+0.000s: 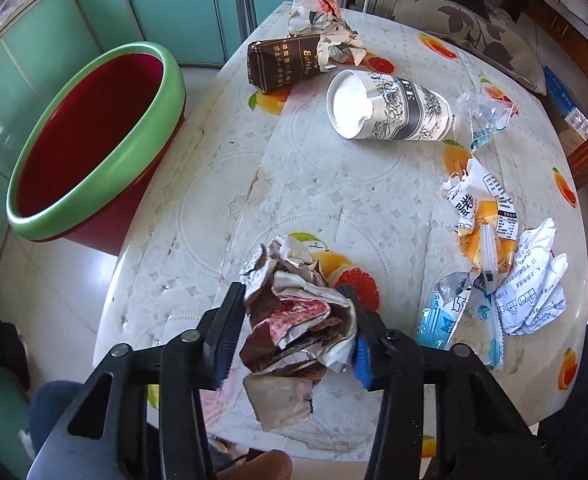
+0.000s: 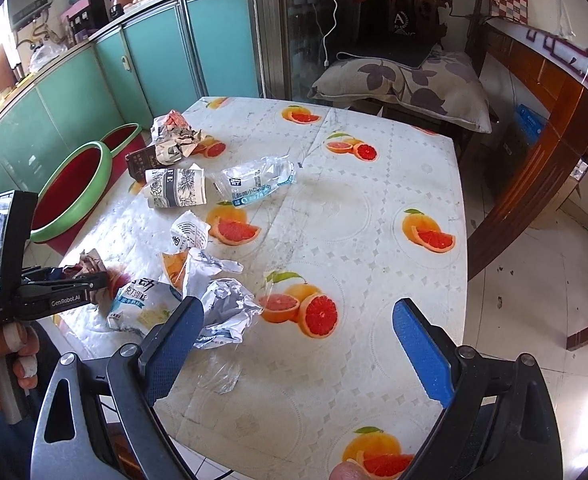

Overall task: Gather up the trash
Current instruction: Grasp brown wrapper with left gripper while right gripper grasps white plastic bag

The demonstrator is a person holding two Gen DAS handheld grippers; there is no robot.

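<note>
Surface (image 2: pixel 374 208): white lace-pattern cover, printed orange and red grapefruit slices.
Bin (image 1: pixel 106 136): red inside, green rim.
Cup (image 1: pixel 394 106): white, black-grey floral print.
Carton (image 1: pixel 282 62): dark brown, gold lettering.
Wad (image 1: pixel 298 320): brown, white, red.
Pads (image 2: pixel 422 352): blue.
Cabinets (image 2: pixel 74 92): teal-green.
</note>
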